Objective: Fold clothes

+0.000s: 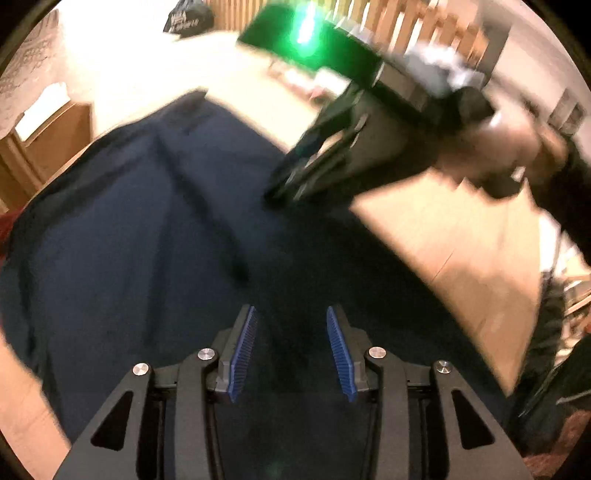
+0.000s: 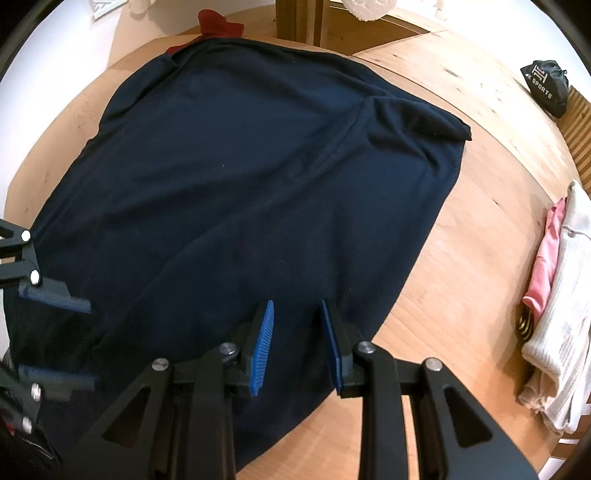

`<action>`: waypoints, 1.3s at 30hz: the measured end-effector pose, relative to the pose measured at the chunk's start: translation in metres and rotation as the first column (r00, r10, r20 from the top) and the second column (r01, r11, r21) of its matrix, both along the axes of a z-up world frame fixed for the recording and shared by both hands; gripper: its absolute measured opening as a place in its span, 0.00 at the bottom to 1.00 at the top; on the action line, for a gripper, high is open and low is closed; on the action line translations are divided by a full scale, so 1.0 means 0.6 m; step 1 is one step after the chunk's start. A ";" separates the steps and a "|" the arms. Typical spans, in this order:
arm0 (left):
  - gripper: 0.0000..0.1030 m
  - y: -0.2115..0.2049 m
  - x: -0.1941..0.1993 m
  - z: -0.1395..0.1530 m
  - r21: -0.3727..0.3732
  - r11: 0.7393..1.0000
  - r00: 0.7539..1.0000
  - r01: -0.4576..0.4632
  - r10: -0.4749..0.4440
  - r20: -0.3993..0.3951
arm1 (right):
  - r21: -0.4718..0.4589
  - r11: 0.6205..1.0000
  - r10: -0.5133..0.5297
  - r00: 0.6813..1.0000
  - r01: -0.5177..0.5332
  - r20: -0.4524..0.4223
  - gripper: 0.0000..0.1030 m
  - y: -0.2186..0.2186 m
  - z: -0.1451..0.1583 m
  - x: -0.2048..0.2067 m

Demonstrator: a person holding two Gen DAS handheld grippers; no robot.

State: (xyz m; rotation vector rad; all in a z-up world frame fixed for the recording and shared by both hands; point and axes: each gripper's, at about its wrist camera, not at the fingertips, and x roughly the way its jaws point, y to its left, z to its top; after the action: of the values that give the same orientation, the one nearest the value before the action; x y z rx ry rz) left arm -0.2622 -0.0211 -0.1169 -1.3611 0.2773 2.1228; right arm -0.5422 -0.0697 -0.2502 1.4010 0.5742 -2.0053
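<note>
A large navy garment [image 2: 240, 166] lies spread over a wooden table [image 2: 480, 184], one corner folded back at the far right. My right gripper [image 2: 297, 302] hovers over the garment's near right edge, blue pads apart, and the cloth looks flat beneath them. My left gripper [image 2: 88, 343] comes in from the left edge over the same garment. The left wrist view is blurred. There my left gripper [image 1: 291, 310] stands open above the navy garment [image 1: 129, 240]. The right gripper [image 1: 280, 192], held by a hand [image 1: 517, 147], points down at the cloth.
A stack of pink and white clothes [image 2: 565, 277] sits at the table's right edge. A black drawstring bag [image 2: 546, 86] lies at the far right corner. Red cloth [image 2: 218, 24] shows beyond the garment's far end. Bare table wood [image 1: 461, 240] runs to the garment's right.
</note>
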 end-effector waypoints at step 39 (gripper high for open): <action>0.47 -0.096 -0.008 -0.059 -0.111 0.984 0.990 -0.137 0.132 -0.050 | -0.084 0.987 -0.128 0.988 0.135 0.080 0.26 0.111 0.047 -0.103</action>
State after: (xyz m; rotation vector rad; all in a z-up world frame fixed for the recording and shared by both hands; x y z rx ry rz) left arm -0.2668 -0.0785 -0.1522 -1.4371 0.3376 2.2806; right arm -0.6040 -0.0031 -0.2220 1.4867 0.3635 -2.0443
